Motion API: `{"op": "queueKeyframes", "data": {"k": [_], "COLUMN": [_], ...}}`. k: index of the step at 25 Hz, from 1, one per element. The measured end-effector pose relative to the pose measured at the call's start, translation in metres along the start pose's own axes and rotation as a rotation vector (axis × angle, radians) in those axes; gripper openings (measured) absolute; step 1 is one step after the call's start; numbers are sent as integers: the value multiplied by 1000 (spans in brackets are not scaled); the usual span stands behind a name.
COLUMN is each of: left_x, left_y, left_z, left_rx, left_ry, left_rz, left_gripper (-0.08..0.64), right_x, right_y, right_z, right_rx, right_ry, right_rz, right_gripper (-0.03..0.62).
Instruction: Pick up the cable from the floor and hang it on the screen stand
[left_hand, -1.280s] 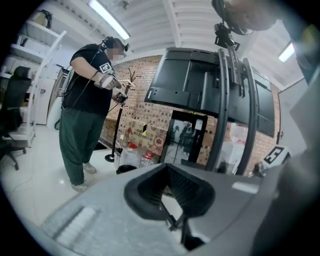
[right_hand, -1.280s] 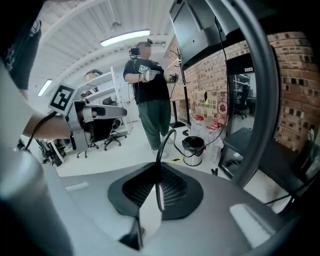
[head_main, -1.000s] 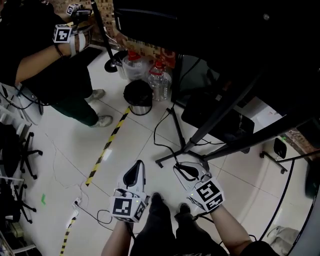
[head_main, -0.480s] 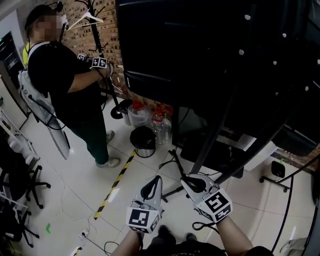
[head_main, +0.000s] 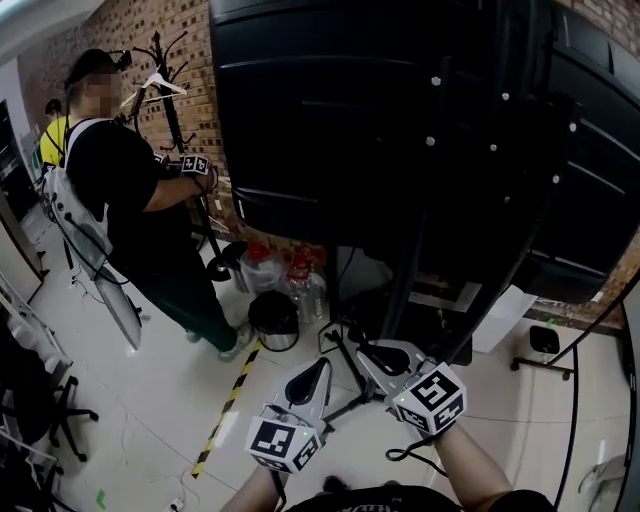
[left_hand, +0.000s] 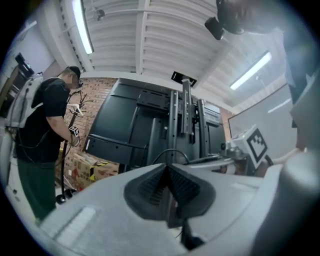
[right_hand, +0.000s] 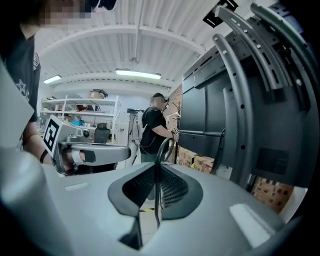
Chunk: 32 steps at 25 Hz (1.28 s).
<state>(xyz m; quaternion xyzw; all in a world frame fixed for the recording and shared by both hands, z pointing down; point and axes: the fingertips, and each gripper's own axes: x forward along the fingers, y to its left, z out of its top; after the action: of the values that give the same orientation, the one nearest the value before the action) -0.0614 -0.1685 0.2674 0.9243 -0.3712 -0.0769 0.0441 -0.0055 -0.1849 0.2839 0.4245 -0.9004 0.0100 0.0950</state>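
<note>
Black ribbed pads of the right gripper (right_hand: 156, 186) are pressed onto a thin black cable (right_hand: 163, 146). The cable runs down between them and curls into a loop just past the tips. In the head view this gripper (head_main: 378, 353) is up off the floor (head_main: 150, 400), near the lower part of the screen stand (head_main: 403, 290). A dark loop of wire (head_main: 405, 452) hangs under its wrist; I cannot tell whether it is the same cable.

The left gripper (head_main: 316, 372) sits just beside the right one, on its left. In the left gripper view (left_hand: 167, 186) its jaws are together.

Above both, the black back of the big screen (head_main: 350, 120) fills the upper part of the head view. A black bin (head_main: 272, 318) and some plastic bottles (head_main: 303, 285) stand on the white tiles by the stand. A strip of yellow and black tape (head_main: 228, 405) runs across the floor. Further left a person in a black shirt (head_main: 140, 200) faces a coat rack (head_main: 165, 90) by the brick wall (head_main: 120, 30).
</note>
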Motion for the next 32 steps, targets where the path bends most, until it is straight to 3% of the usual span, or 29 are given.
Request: {"op": "queueKeyframes", "data": {"k": [7,14,19,32], "left_x": [27,60,89,141], "left_y": [-7,-22,-35,-57], "left_z": [43,54,68,118], "left_rx": [23,62,108,134], "left_ry": [-58,-4,-23,-62], "left_rz": [-104,-181,-169,-146], "left_gripper": [4,5,4,4], "right_x": [-13,-32,-46,-42], "right_y": [-17,-52,-86,-130], "right_z": [47,87,114,192], "right_rx": [-67,-130,-209,-360], "right_ry": [-58,-132,-145,-119], "right_rz": [-95,-171,-184,-130], "right_gripper": [31,31,31,31]}}
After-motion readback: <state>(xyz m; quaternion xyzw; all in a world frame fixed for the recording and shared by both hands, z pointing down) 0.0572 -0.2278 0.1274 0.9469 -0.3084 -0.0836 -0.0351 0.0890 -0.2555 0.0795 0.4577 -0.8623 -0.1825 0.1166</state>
